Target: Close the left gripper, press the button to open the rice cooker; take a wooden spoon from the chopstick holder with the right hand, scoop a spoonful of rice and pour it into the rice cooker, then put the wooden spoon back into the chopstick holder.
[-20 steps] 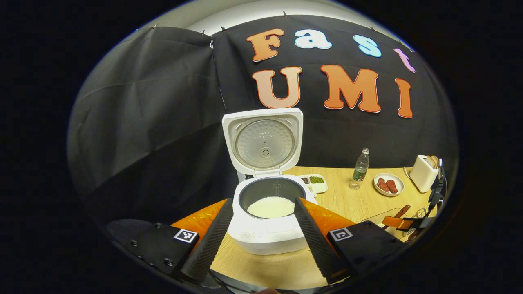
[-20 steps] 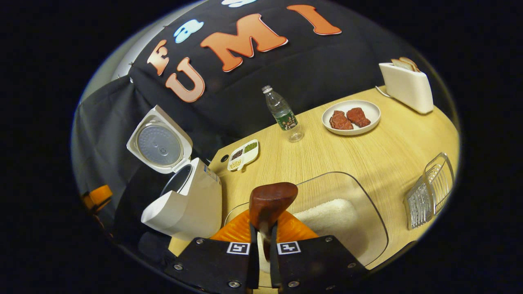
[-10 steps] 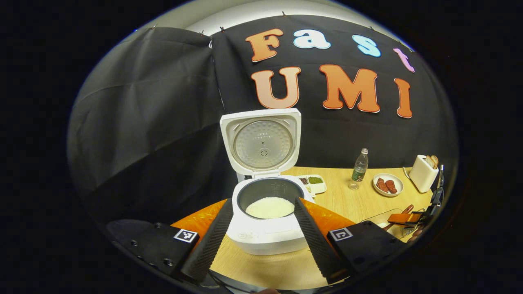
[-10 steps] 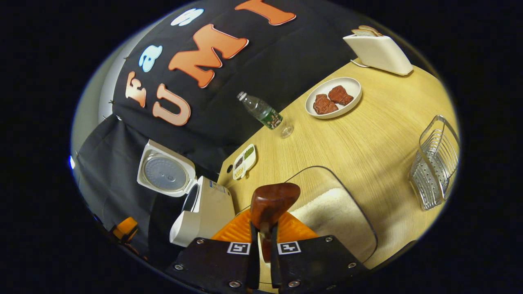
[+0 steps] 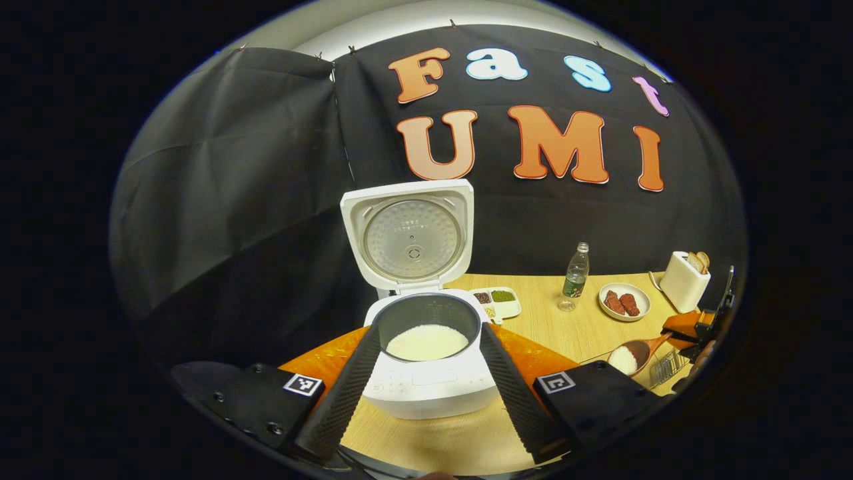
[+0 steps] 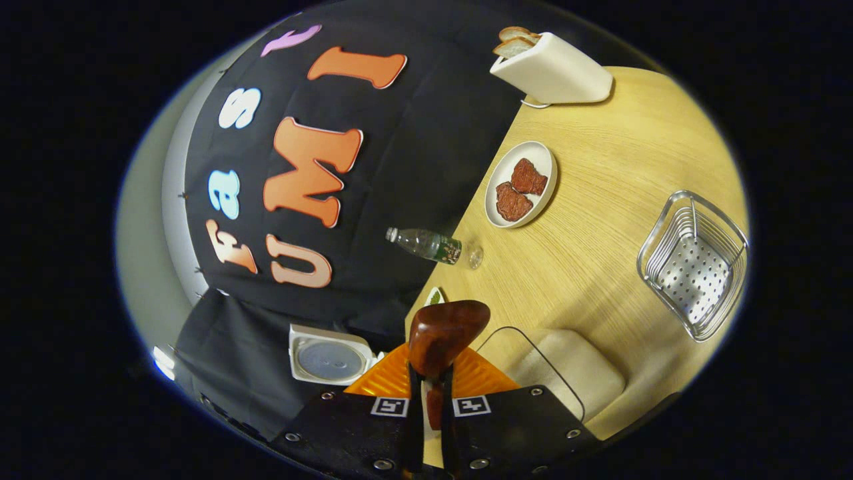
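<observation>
The white rice cooker [image 5: 426, 380] stands with its lid [image 5: 406, 230] raised, and white rice lies in its pot [image 5: 426, 341]. My left gripper [image 5: 430, 397] is open, one finger on each side of the cooker's front and well short of it. At the right edge of the left gripper view, my right gripper [image 5: 700, 327] holds the wooden spoon [image 5: 626, 359], whose bowl carries a heap of rice above the clear rice dish. In the right gripper view, my right gripper [image 6: 430, 400] is shut on the spoon's handle, and the back of the spoon's brown bowl [image 6: 443, 330] faces the camera. The wire chopstick holder [image 6: 693, 267] stands to the right.
The clear dish of rice [image 6: 573, 373] lies just beyond the spoon. On the wooden table [image 6: 600, 220] are a water bottle [image 6: 426, 245], a plate of meat [image 6: 520, 183] and a white toaster [image 6: 553, 67]. A small tray of beans [image 5: 496, 303] sits behind the cooker.
My right gripper has rolled and lifted the spoon out of the rice dish; a heap of rice now sits in its bowl. The left gripper has drifted slightly, staying open.
</observation>
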`<control>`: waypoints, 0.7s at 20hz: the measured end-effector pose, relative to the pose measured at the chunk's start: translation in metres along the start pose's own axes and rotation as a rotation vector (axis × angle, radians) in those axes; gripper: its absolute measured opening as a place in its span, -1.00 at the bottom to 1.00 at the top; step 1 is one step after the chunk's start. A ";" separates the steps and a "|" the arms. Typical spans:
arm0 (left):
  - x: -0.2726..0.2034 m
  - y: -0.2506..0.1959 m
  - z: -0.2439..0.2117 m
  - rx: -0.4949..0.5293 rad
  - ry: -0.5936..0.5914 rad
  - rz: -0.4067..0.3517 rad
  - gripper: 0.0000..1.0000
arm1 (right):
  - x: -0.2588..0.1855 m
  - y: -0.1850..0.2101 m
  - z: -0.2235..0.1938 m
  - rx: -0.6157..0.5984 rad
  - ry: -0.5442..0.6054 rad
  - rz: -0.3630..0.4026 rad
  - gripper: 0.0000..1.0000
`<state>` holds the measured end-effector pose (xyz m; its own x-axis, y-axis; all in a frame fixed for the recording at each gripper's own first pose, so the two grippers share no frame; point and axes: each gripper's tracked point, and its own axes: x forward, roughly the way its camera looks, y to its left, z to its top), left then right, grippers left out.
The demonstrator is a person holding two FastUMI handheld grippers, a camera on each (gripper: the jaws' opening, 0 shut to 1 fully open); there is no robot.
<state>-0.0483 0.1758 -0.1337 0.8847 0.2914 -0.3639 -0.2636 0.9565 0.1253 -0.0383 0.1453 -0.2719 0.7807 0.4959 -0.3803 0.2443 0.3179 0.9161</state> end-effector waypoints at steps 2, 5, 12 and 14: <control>-0.001 -0.003 0.000 -0.005 -0.004 -0.005 1.00 | 0.001 0.011 0.003 0.072 0.002 0.028 -0.80; -0.003 0.002 0.001 -0.013 -0.013 0.002 0.97 | 0.008 0.037 0.001 0.220 0.019 0.106 -0.81; -0.022 0.029 0.036 -0.085 -0.164 -0.010 1.00 | 0.041 0.110 -0.037 0.364 0.106 0.200 -0.81; -0.034 0.046 0.056 -0.083 -0.249 0.009 0.96 | 0.052 0.138 -0.051 0.334 0.135 0.234 -0.81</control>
<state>-0.0687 0.2090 -0.0636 0.9469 0.2971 -0.1233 -0.2934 0.9548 0.0471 0.0068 0.2564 -0.1721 0.7603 0.6318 -0.1506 0.2598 -0.0833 0.9621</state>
